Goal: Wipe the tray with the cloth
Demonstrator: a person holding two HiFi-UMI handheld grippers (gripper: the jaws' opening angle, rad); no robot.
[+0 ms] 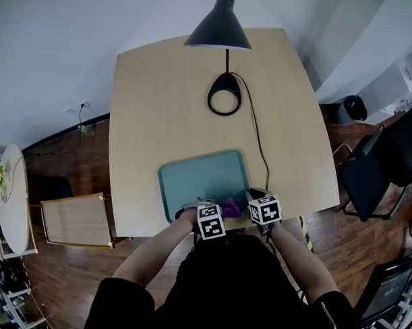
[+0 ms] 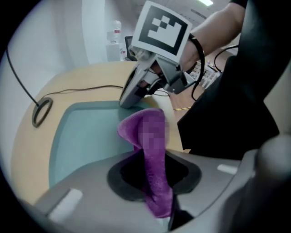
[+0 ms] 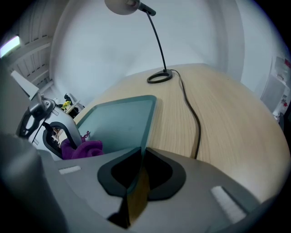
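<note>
Your left tongs are clamped on the purple cloth, just over the teal tray. Your right tongs pinch that tray's rim beside it, a grip the head view hides. The tray sits on the worktop.

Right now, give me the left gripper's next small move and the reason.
Probably drag the cloth away across the tray: the left gripper is shut on it at the near edge, the right gripper clamps the tray's rim, and bare tray lies beyond.
</note>
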